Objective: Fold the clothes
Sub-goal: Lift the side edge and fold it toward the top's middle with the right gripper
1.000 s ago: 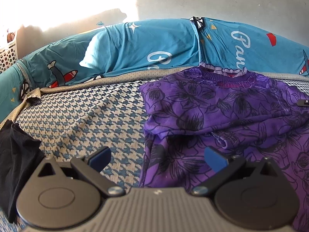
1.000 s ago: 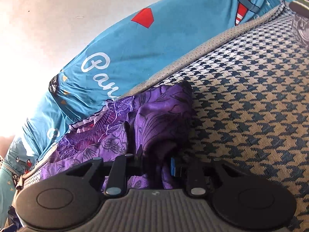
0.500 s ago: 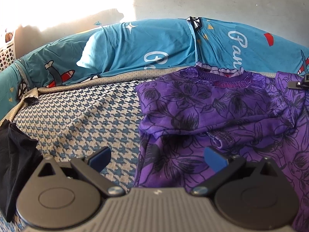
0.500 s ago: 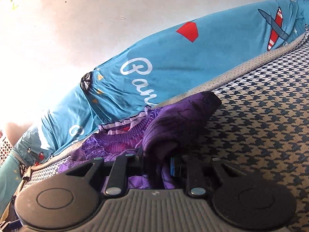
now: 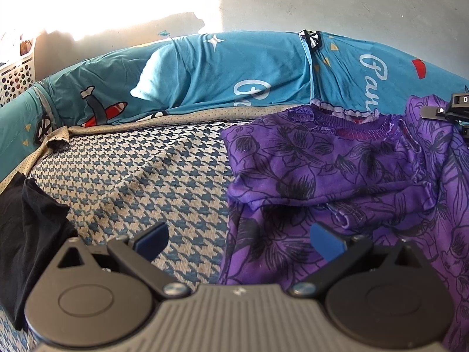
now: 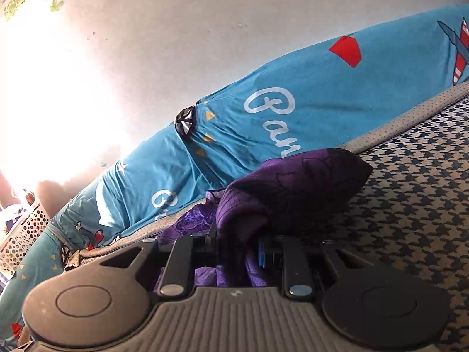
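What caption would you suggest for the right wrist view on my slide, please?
Right gripper shut on a fold of the purple floral top, above the houndstooth bed cover.

Both cams sat low behind their fingers, close over the bed (image 5: 123, 176), facing the pillows (image 6: 293, 111); both caught the top (image 5: 337, 170).

The purple floral-print top (image 5: 337, 176) is running off the frame's right edge. Bunched fabric is hiding the right tongs' (image 6: 237, 249) fingertips. The black cloth (image 5: 26, 228) is getting cropped at left.
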Tool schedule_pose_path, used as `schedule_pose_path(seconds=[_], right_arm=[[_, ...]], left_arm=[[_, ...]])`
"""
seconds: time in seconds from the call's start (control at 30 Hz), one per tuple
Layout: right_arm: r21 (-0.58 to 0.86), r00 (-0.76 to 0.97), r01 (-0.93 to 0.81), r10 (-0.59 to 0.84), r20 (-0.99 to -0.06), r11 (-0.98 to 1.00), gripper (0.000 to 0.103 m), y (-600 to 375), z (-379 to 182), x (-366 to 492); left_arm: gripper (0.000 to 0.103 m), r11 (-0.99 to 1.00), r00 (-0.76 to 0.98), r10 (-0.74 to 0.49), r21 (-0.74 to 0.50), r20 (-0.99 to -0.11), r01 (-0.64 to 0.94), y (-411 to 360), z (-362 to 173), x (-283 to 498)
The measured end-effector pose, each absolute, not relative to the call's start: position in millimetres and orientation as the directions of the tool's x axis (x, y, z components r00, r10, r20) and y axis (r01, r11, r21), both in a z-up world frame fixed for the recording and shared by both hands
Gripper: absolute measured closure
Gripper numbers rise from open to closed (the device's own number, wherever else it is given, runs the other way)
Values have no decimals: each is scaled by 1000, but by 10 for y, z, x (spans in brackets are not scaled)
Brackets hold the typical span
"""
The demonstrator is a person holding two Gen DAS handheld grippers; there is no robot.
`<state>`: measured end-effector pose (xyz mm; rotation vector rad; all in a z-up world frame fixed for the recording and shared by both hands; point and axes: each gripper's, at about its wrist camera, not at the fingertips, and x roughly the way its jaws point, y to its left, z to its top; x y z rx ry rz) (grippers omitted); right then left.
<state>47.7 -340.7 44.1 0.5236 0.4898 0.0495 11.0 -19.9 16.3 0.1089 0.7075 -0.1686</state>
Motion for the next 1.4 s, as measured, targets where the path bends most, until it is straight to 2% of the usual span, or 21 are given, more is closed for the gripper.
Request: schedule_pose_path(seconds=[0.27,0.4,0.53,0.6,0.73,0.83,0.87,0.9,1.0,1.4], right_arm=[[518,866,-62,304,-397,853,80,-2714,504,759],[457,850,-139,343,-400,879,80,-2214,464,881],[342,823,-189,339,-456,921,78,-1735,304,976],[302,804,-209,339,-489,930,72,-1561,176,1020],[291,780,-211,340,-526,933,66,-1417,-45,1108],[276,768,-239,355,-533,931,47,-1329,-110,1135],[263,767,-255,360,-531,930,37,-1291,-112,1130],[237,766,-267,354,-537,934,33,-1249,-113,1119],[182,767,-286,339,-544,941,33,-1174,-111,1081],[230,783,-273,354,-512,934,33,-1421,384,832]], left_arm=[[0,990,753,-84,28,-652,135,50,229,83],[0,994,751,-76,5,-656,105,227,253,76],[0,997,749,-59,-8,-660,71,406,250,89],[0,999,746,-49,-15,-664,52,487,244,102],[0,999,732,-40,-37,-680,21,594,225,125],[0,998,724,-48,-58,-688,12,613,220,141],[0,998,724,-50,-61,-688,11,611,221,145],[0,998,726,-48,-58,-686,12,599,225,145],[0,999,734,-45,-51,-678,13,566,237,147],[0,999,744,-27,-32,-667,7,511,253,168]])
